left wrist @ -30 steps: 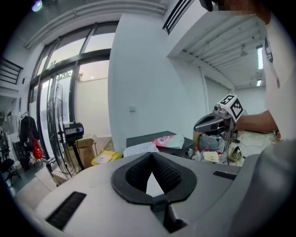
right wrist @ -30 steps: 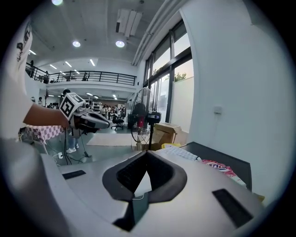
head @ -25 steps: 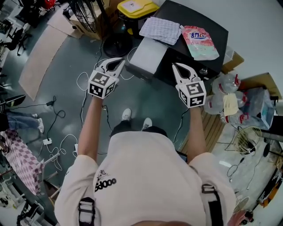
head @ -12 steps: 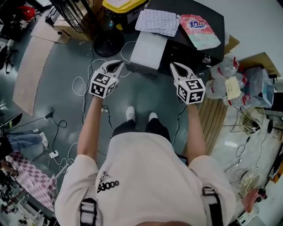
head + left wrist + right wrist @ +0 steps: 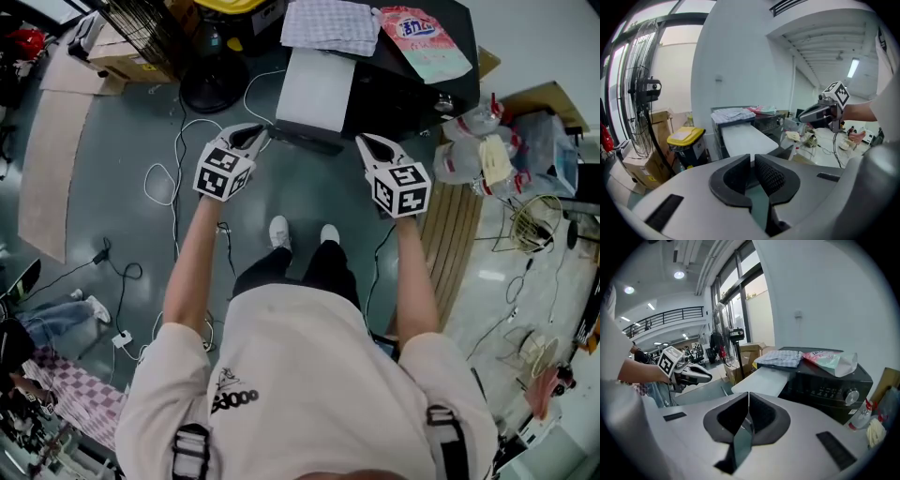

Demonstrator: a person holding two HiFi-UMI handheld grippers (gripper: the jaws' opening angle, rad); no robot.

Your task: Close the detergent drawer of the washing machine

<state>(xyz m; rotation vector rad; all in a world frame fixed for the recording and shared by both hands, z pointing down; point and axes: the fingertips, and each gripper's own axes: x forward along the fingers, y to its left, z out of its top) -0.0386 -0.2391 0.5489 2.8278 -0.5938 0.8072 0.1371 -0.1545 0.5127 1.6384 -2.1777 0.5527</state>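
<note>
The black washing machine [image 5: 398, 89] stands ahead of me with its white detergent drawer [image 5: 317, 89] pulled out toward me. My left gripper [image 5: 257, 135] hovers just off the drawer's front left corner, shut and empty. On the other side, my right gripper [image 5: 365, 142] hangs near the front right corner, also shut with nothing in it. Neither touches the drawer. In the left gripper view the closed jaws [image 5: 753, 161] point at the drawer [image 5: 743, 138]. The right gripper view shows its closed jaws [image 5: 748, 401] aimed at the drawer [image 5: 764, 378] beside the control panel [image 5: 829, 391].
A checked cloth [image 5: 330, 23] and a detergent pouch [image 5: 422, 37] lie on the machine's top. A standing fan's base [image 5: 216, 89] and a yellow-lidded bin [image 5: 684, 136] are to the left. Plastic bottles [image 5: 469, 155] crowd the right; cables [image 5: 173, 178] run over the floor.
Both grippers have sunk and come closer to the drawer's front edge, jaws staying shut. The drawer still sticks out as before.
</note>
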